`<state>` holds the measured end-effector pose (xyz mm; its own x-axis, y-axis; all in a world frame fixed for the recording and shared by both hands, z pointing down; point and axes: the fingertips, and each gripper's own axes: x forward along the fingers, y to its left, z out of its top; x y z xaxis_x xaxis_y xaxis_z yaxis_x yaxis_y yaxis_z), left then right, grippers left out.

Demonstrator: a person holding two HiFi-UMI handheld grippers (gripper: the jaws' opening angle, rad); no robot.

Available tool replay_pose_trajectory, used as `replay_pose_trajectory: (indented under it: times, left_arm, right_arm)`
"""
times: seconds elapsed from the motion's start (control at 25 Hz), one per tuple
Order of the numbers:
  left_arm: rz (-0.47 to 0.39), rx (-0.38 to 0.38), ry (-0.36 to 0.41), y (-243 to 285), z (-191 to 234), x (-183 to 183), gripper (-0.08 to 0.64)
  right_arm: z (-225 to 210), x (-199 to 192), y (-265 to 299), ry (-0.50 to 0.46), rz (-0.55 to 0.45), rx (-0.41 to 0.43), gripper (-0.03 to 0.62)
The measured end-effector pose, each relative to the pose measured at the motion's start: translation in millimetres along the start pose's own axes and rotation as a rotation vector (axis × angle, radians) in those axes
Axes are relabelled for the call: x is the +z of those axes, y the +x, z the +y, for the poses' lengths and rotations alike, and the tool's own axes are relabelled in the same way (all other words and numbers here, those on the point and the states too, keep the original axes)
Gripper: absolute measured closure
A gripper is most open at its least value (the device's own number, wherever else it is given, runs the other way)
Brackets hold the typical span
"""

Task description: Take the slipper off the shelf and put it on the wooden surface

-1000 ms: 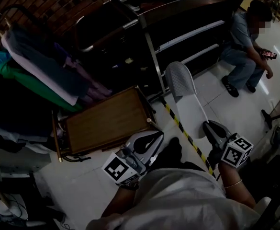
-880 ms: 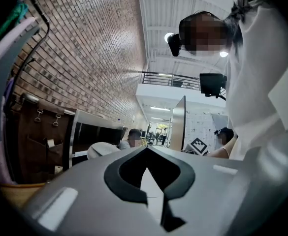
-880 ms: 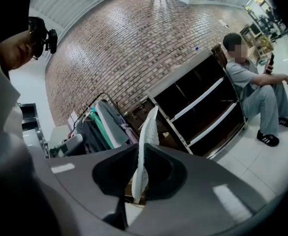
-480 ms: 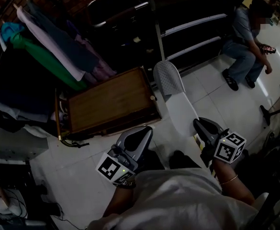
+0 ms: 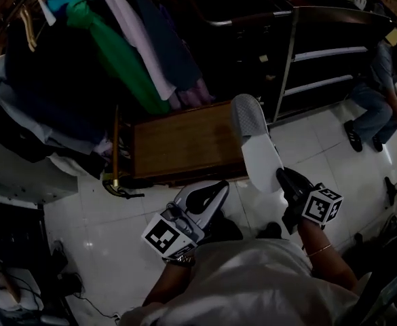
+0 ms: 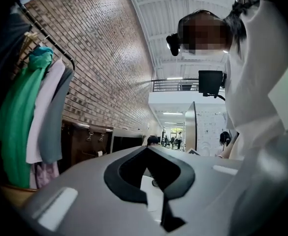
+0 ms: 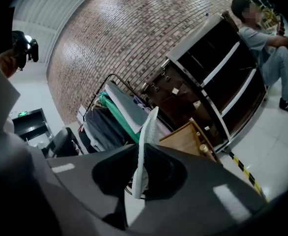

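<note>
Left tool: grey body fills the lower frame. The black jaws meet at their tips and nothing is held between them; pale floor shows through the gap below.

Left side: a clothes rail carries a green garment, a white garment and a grey garment, hanging side by side. Behind them is a brick wall, with a dark cabinet at its foot.

Right side: a person in a white shirt, close to the lens, wears a head-mounted camera.

Far background: balcony railing.

Your shirt is white, and a thin bangle rings your right wrist. The left gripper and right gripper are grey-black, each with a black-and-white marker cube.
</note>
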<state>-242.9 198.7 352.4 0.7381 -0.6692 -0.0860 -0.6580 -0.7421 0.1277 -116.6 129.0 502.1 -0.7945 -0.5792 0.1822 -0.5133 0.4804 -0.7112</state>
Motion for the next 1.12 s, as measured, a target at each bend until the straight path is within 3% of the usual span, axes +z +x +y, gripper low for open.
replay_pose_trajectory:
  times: [0.2,0.36,0.52,0.68,0.84,0.92,1.0,1.04,1.12]
  left_arm:
    - [0.017,0.016,0.018,-56.4,58.9,9.9,0.566]
    - [0.03,-0.016,0.027,-83.8,84.3,16.7,0.566]
    - [0.055,-0.006,-0.013,-115.5,106.7,10.0,0.566]
    - [0.066,-0.011,-0.03,-130.2,117.7,1.7,0.566]
    - [0.066,-0.014,-0.055,-136.2,128.6,-2.8,0.566]
    - [0.068,-0.014,-0.076,-137.3,134.7,-7.8,0.566]
    - [0.085,-0.036,-0.085,-135.8,136.1,-13.5,0.566]
    - [0.09,-0.054,-0.085,-133.8,135.2,-15.0,0.566]
    - [0.097,-0.085,-0.087,-129.4,133.9,-18.5,0.566]
  right_arm:
    - [-3.1,-33.8,83.3,-0.022,0.023,-0.053,0.56]
    - [-31.0,-63.3,132.7,-0.049,0.08,-0.169,0.558]
    - [-55.5,-82.5,181.9,0.014,0.053,-0.224,0.558]
    - [-74.8,-80.4,208.9,0.023,-0.001,-0.223,0.56]
    - [-108.0,-93.5,209.6,-0.003,0.031,-0.348,0.551]
    - [-116.5,-105.0,208.0,-0.023,0.094,-0.404,0.503]
    - [-126.5,-113.4,206.9,-0.094,0.162,-0.463,0.365]
    - [-132.0,-115.7,205.9,-0.132,0.19,-0.493,0.328]
    - [-138.9,-111.9,199.1,-0.197,0.211,-0.56,0.301]
